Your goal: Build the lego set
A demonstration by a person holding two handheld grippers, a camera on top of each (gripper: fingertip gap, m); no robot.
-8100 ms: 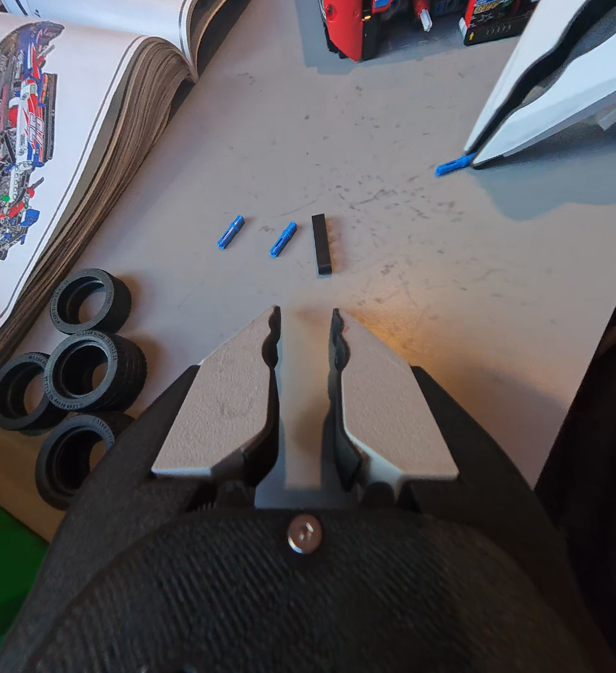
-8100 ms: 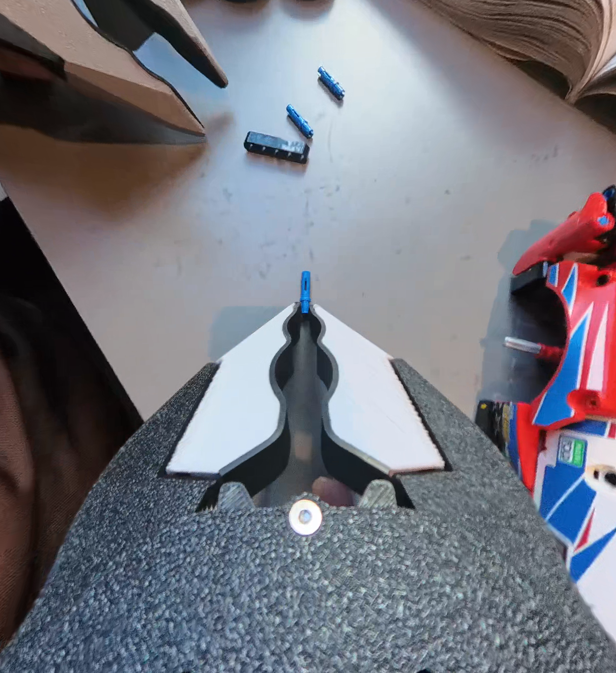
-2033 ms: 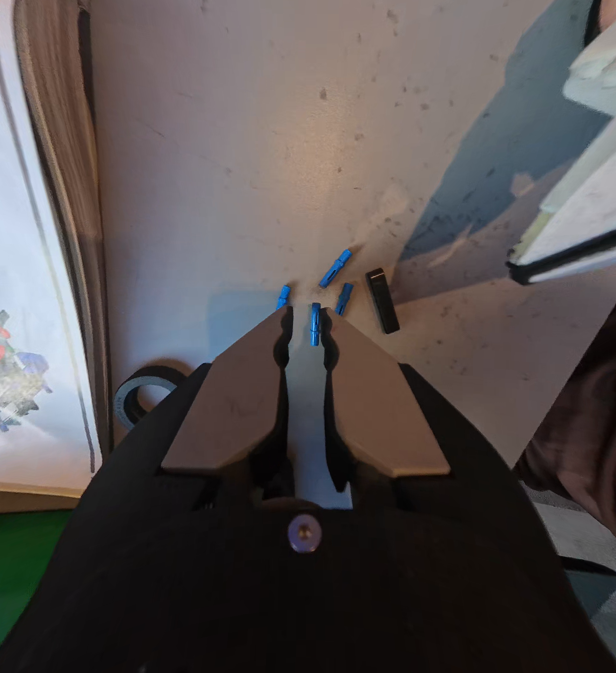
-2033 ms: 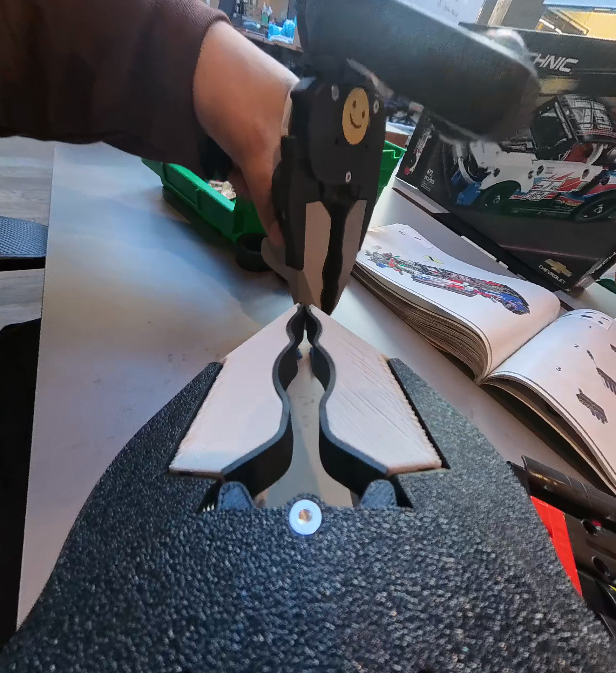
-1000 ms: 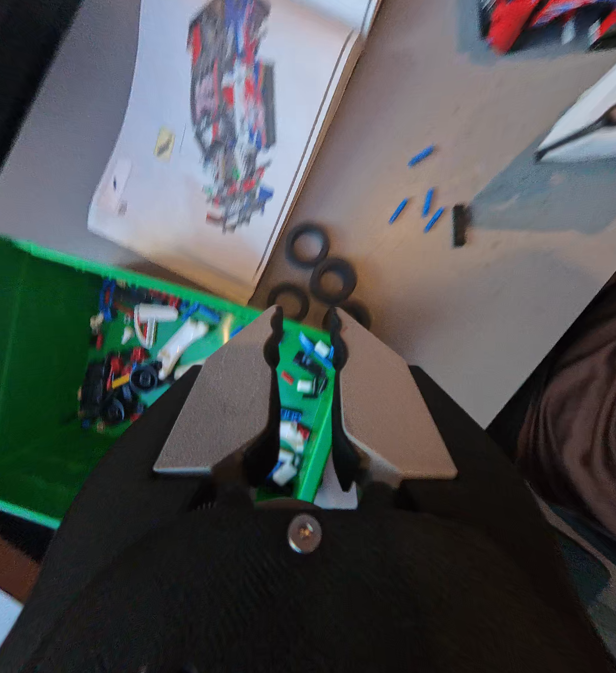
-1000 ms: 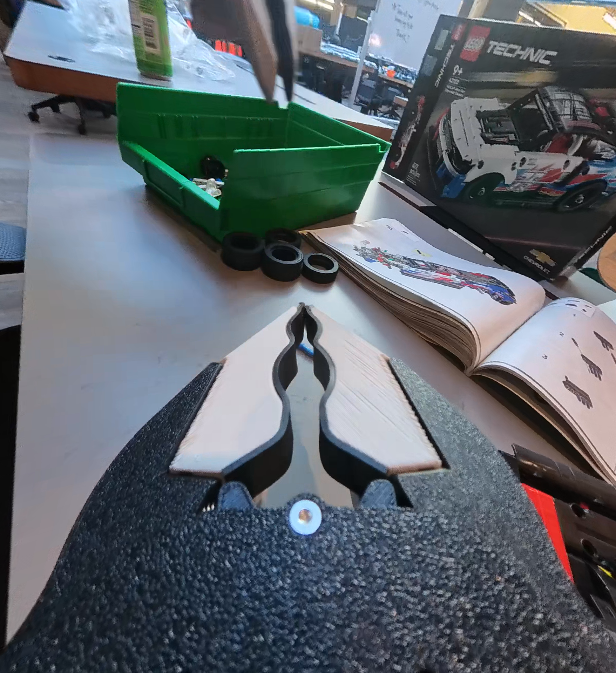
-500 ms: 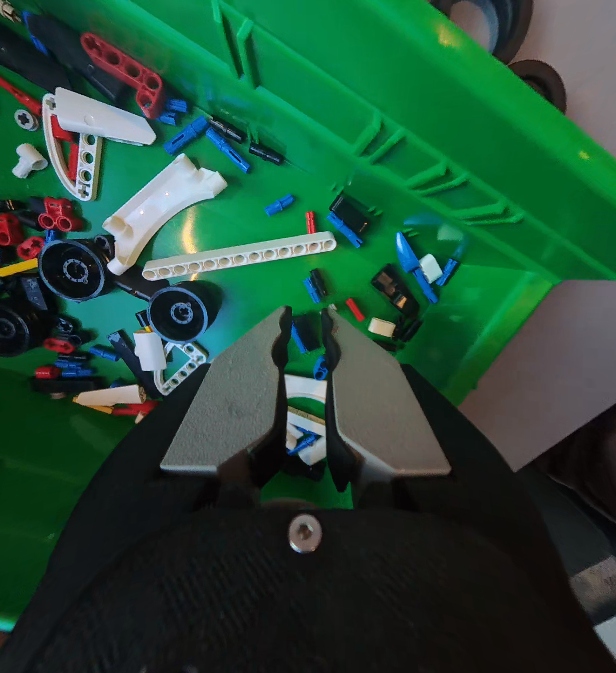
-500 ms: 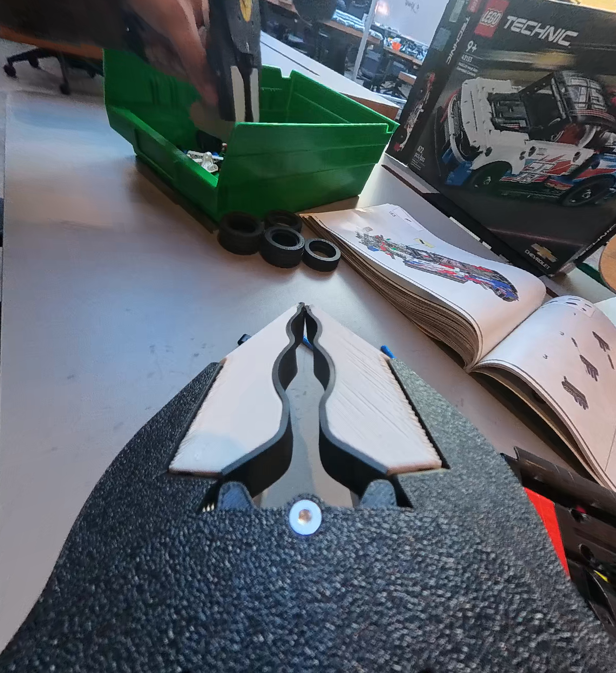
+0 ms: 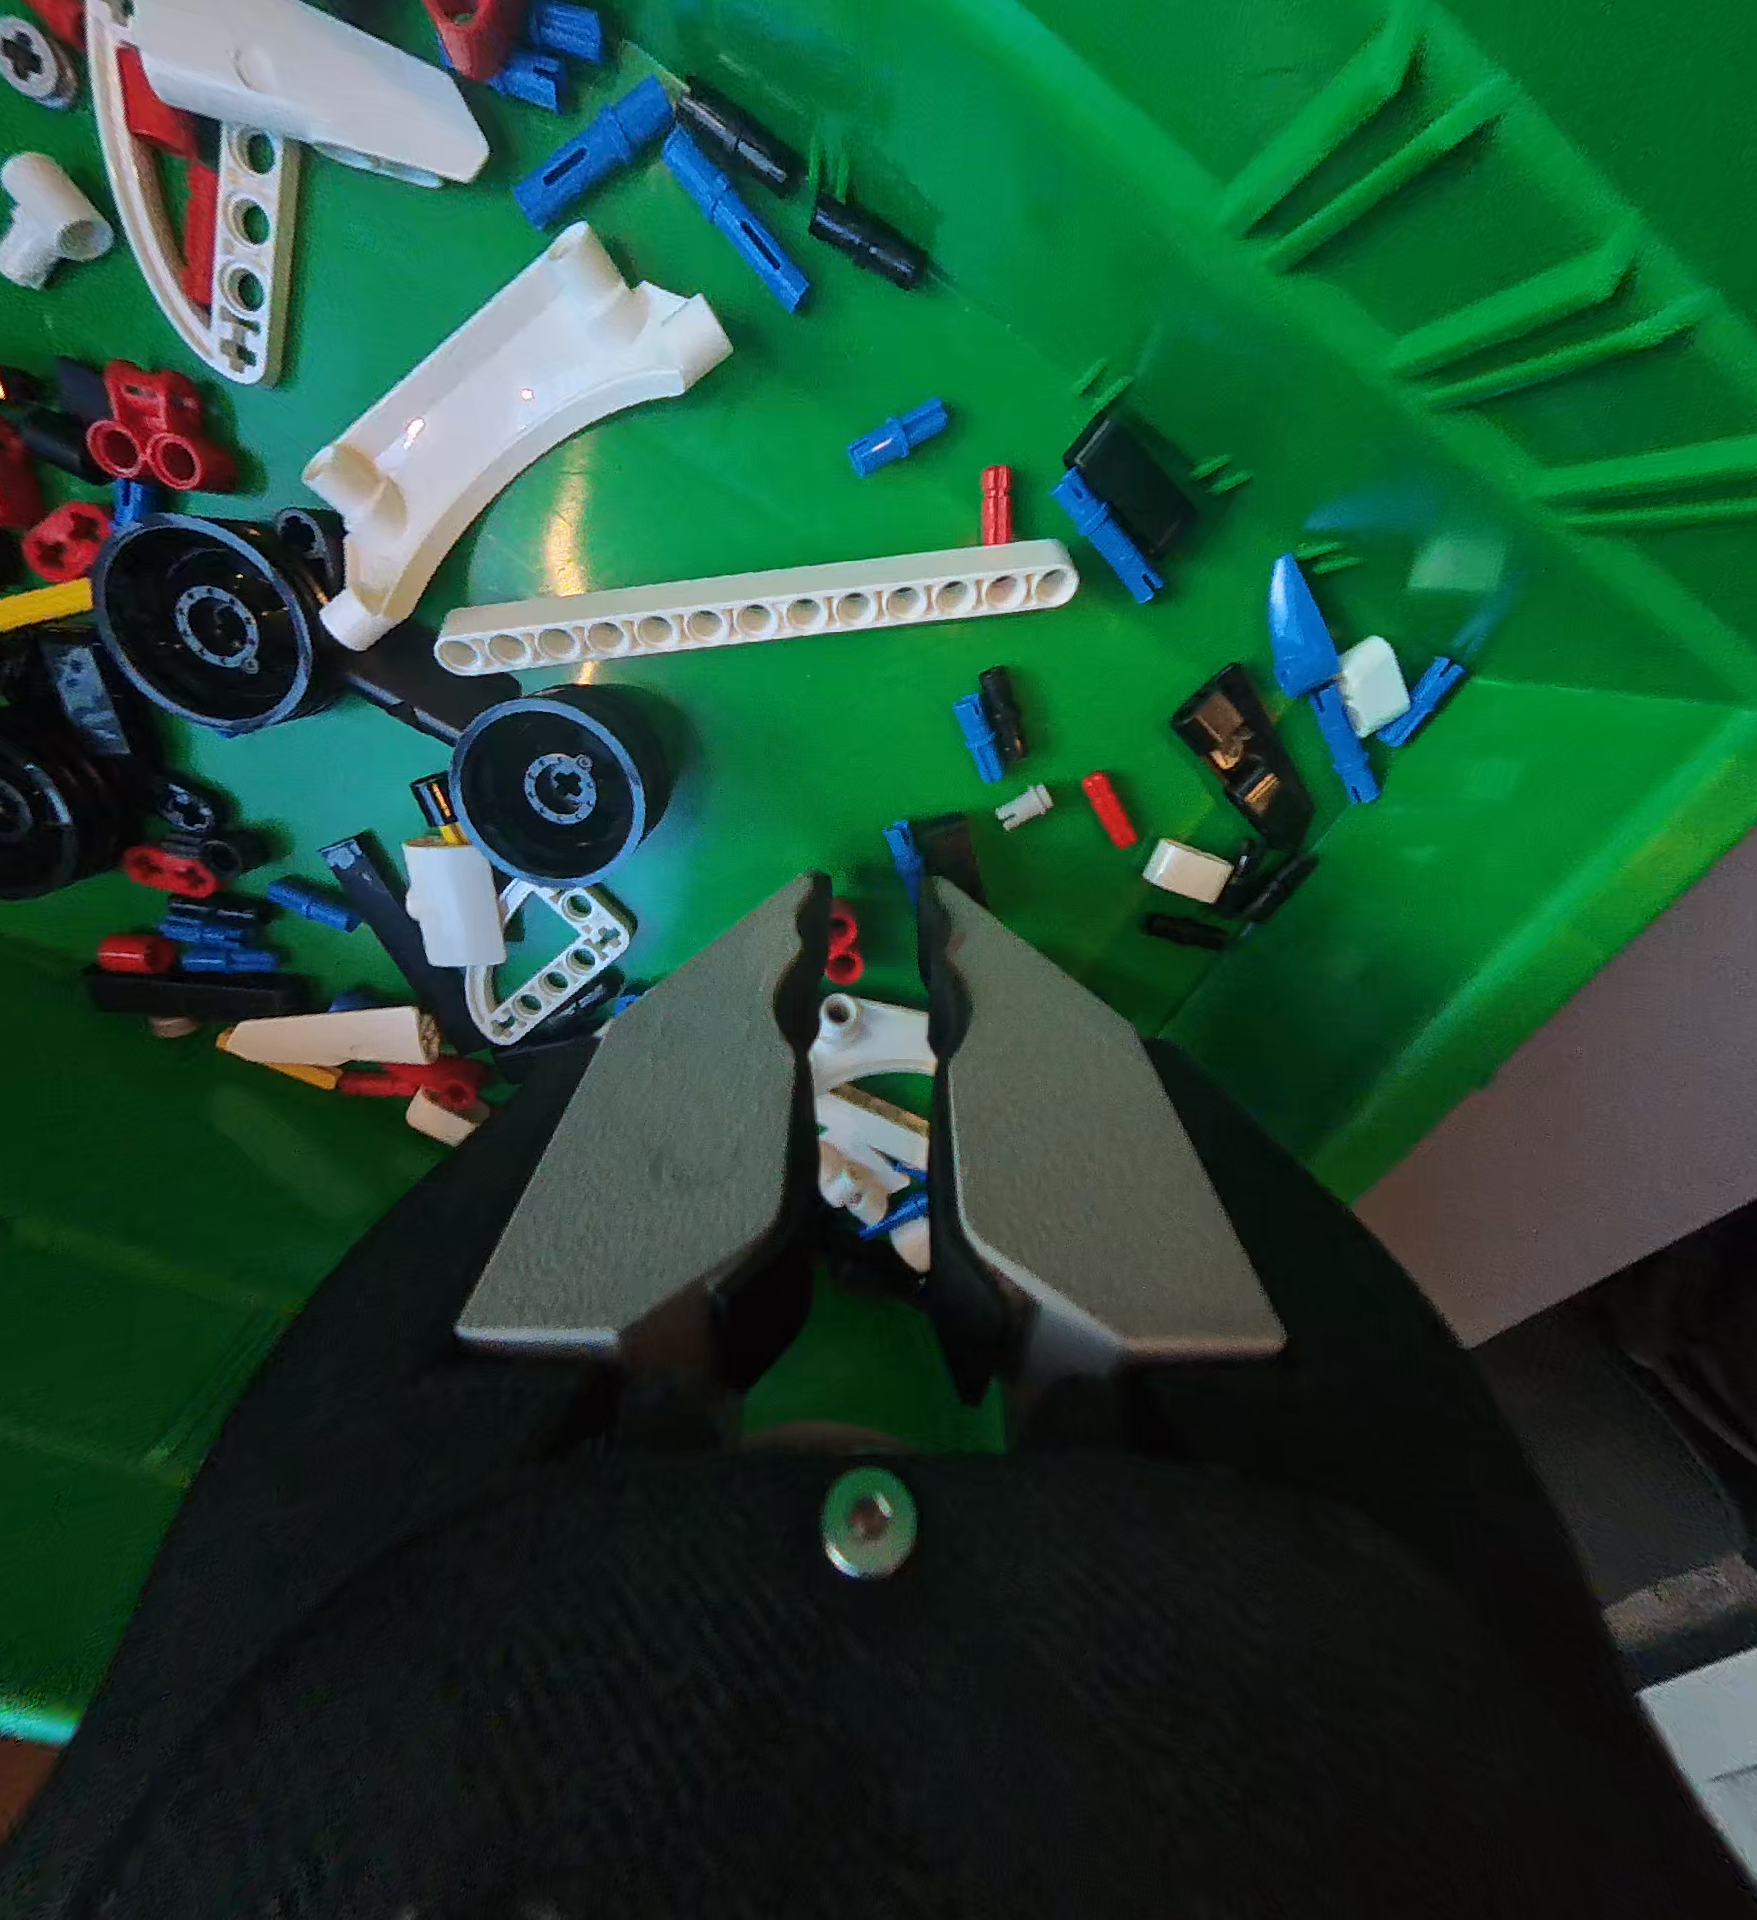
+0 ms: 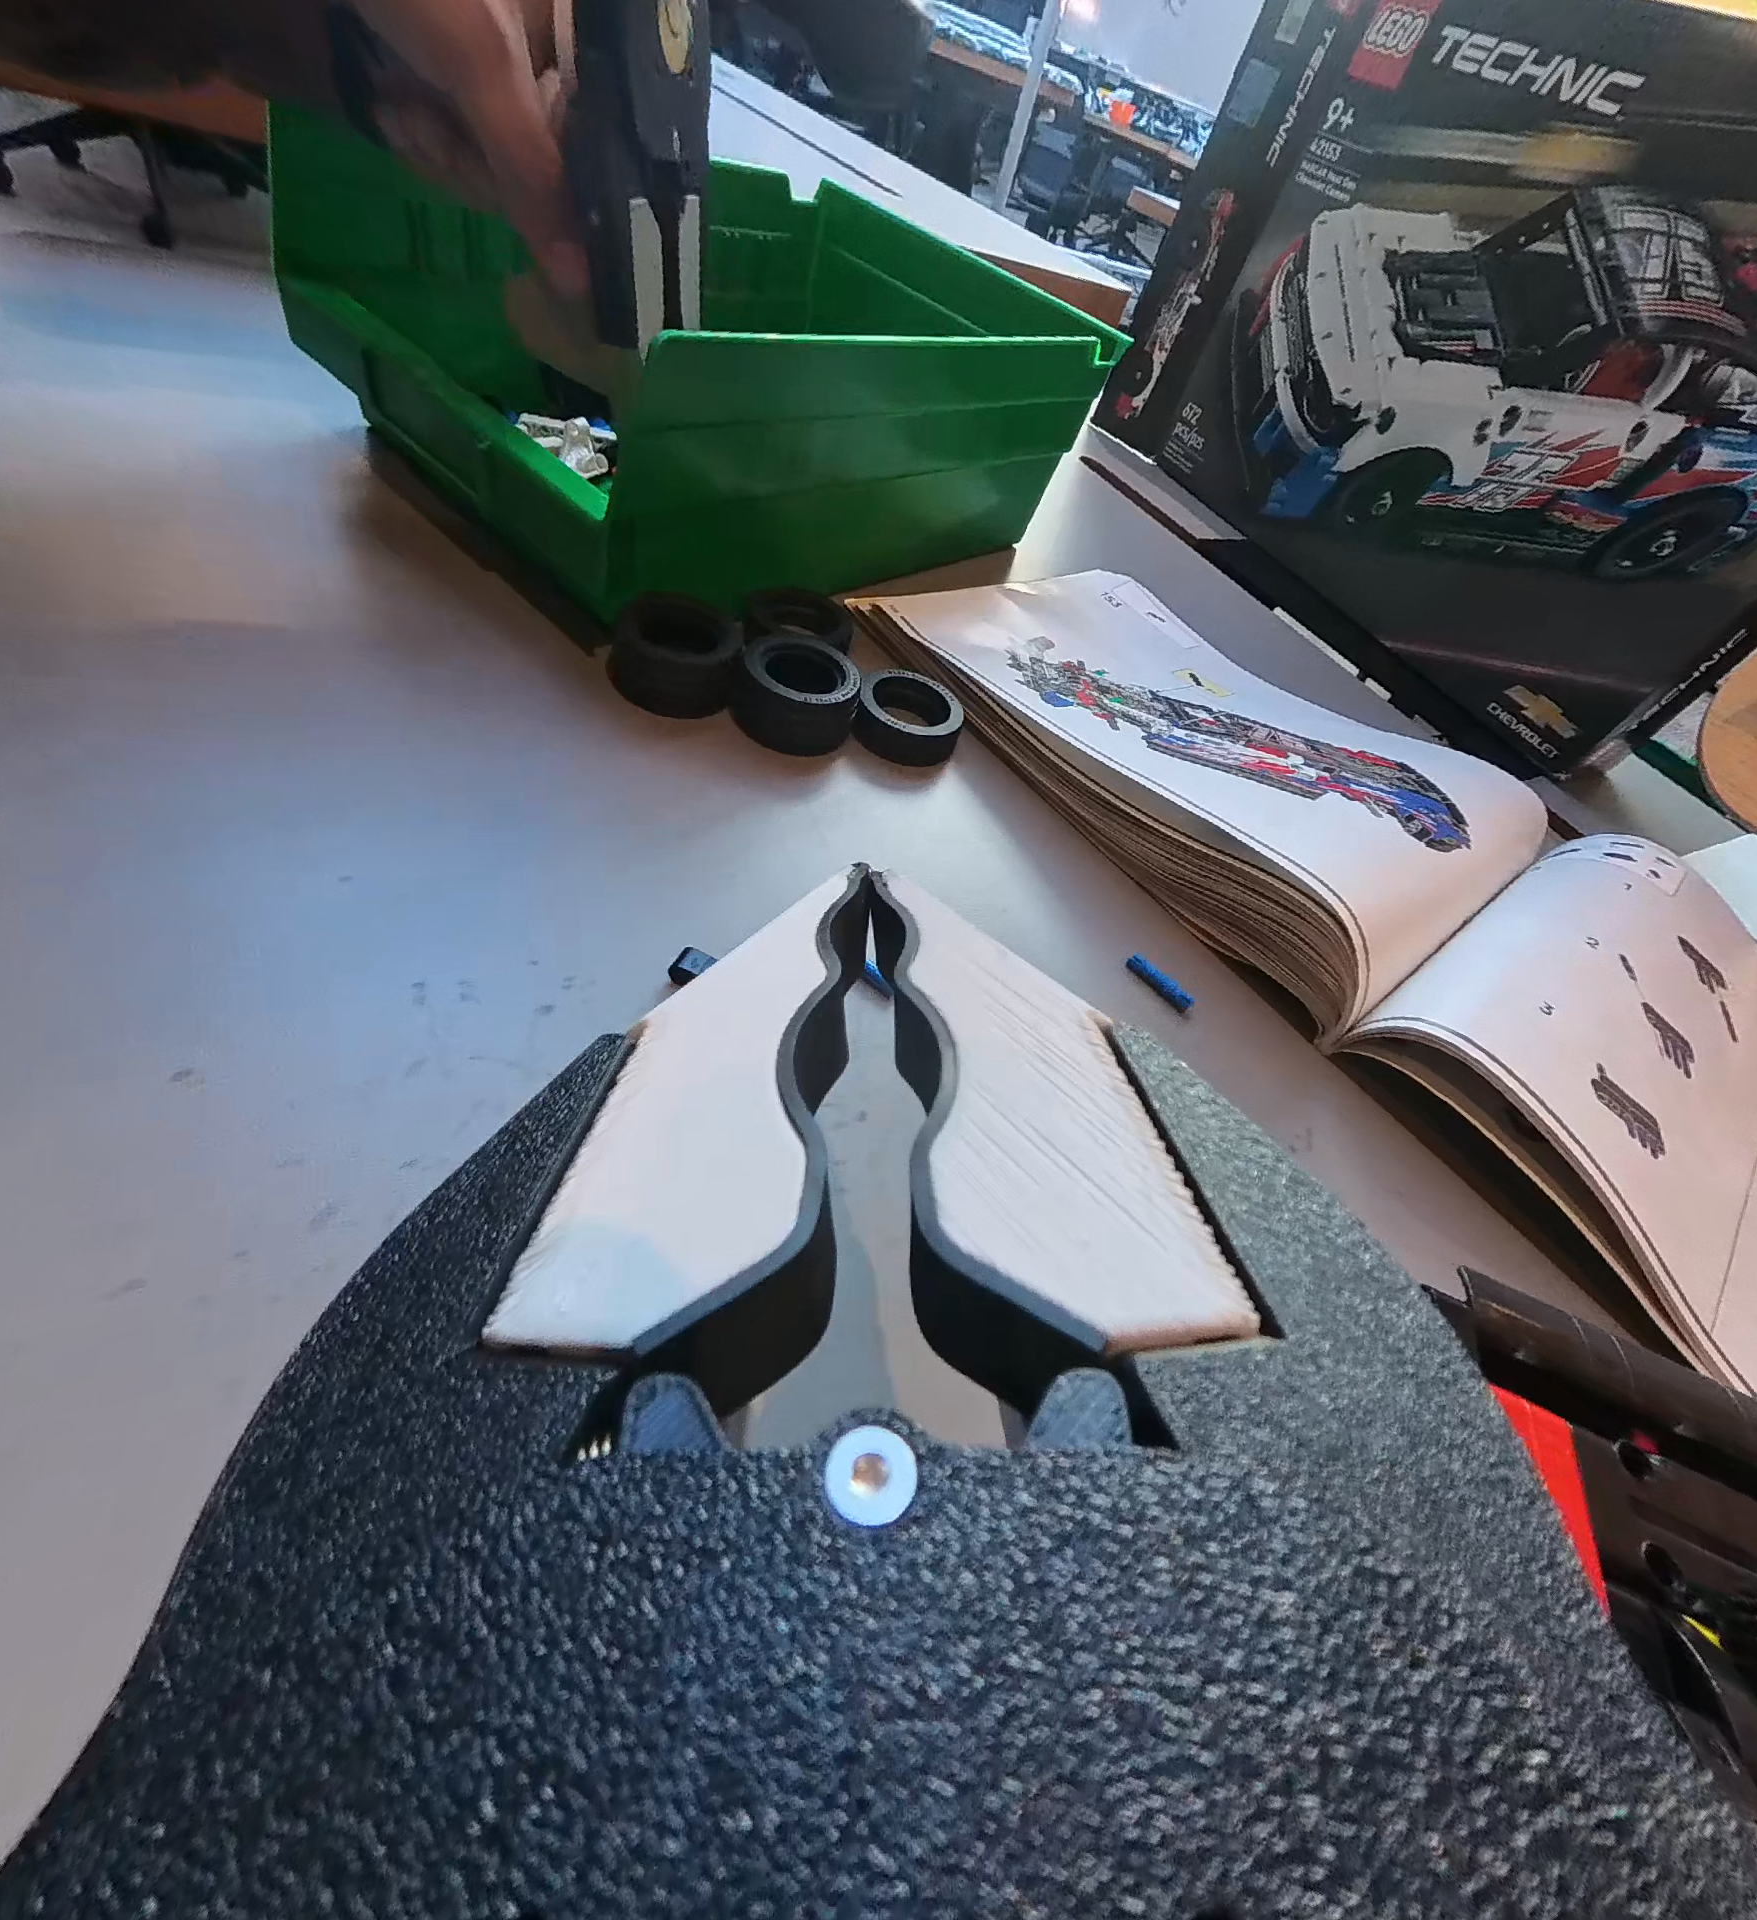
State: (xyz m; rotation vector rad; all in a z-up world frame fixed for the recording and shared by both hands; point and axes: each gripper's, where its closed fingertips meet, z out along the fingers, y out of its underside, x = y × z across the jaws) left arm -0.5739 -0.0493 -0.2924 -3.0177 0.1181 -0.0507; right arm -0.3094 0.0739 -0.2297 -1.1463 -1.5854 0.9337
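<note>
Left claw (image 9: 869,902) parted, empty, over loose bricks in green plastic bin (image 9: 1476,260); right claw (image 10: 869,875) closed, empty, above grey tabletop (image 10: 282,831).

One green plastic parts bin (image 10: 853,436) sits on the grey table (image 10: 230,831). Four black rubber tyres (image 10: 801,681) lie just beside it. One open instruction booklet (image 10: 1373,894) and one printed set box (image 10: 1539,343) are visible. On the bare table, two small blue pins (image 10: 1160,982) and one black piece (image 10: 689,964) can be counted. Inside the bin, three black wheel hubs (image 9: 552,784), one long white holed beam (image 9: 749,613) and many small pieces, too many to count.
</note>
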